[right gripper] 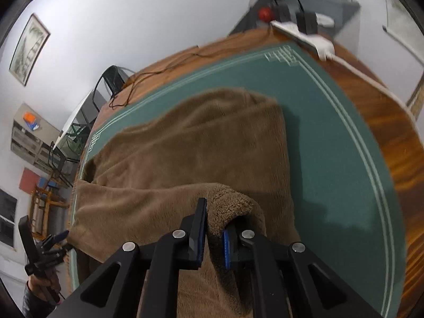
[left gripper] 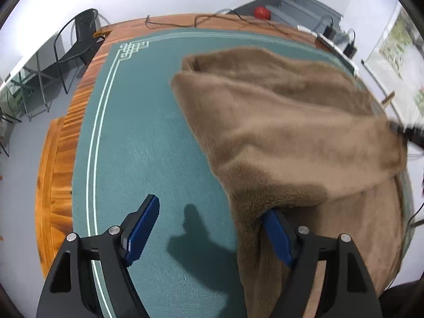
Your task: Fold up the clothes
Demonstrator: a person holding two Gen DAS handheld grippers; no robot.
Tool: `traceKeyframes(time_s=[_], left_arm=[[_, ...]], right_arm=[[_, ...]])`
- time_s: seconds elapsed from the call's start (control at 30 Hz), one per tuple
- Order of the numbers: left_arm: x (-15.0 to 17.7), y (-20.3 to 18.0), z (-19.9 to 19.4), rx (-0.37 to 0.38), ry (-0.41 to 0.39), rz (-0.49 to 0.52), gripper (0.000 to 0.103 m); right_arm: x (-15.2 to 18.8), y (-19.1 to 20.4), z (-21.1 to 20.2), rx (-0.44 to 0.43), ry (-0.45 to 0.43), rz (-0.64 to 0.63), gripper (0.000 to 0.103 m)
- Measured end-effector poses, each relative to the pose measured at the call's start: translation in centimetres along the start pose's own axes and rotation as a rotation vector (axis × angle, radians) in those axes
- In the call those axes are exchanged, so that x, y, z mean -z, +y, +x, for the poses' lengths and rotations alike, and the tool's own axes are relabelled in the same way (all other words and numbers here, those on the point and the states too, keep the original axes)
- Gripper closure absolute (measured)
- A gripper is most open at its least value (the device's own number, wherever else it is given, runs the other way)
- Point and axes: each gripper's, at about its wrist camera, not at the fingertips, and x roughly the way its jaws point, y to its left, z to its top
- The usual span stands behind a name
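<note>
A brown fleece garment (left gripper: 286,122) lies half lifted on the green mat (left gripper: 148,143) of a wooden table. In the left wrist view my left gripper (left gripper: 209,228) is open wide; its left finger hangs over bare mat and the garment's edge drapes over its right finger (left gripper: 275,235). My right gripper (right gripper: 213,230) is shut on a thick fold of the garment (right gripper: 185,143) and holds it above the mat. The right gripper (left gripper: 405,129) also shows blurred at the cloth's right side. A hand holds the left gripper (right gripper: 57,239) at the garment's near left corner.
Black cables (left gripper: 212,21) run over the table's wooden rim (left gripper: 55,175) at the far side. A power strip with adapters (right gripper: 304,30) sits at the far right corner. A black chair (left gripper: 79,42) stands beyond the far left corner, and a red ball (left gripper: 261,12) lies by grey stairs.
</note>
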Motion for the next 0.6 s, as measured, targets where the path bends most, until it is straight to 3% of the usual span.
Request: traceKeyframes(time_s=[0.13, 0.23, 0.4, 0.6], left_arm=[[-1.7, 0.7, 0.0, 0.029, -0.002, -0.028, 0.022], [-1.3, 0.6, 0.1, 0.020, 0.004, 0.010, 0.022], [0.1, 1.1, 0.5, 0.019, 0.035, 0.007, 0.022], [1.9, 1.7, 1.0, 0.022, 0.072, -0.004, 0.022]], right_arm=[[1.0, -0.9, -0.6, -0.013, -0.003, 0.026, 0.088], [1.1, -0.7, -1.1, -0.011, -0.010, 0.014, 0.088], [0.4, 0.9, -2.6, 0.031, -0.116, -0.062, 0.088], [-0.4, 2.7, -4.6, 0.148, -0.250, -0.147, 0.088]])
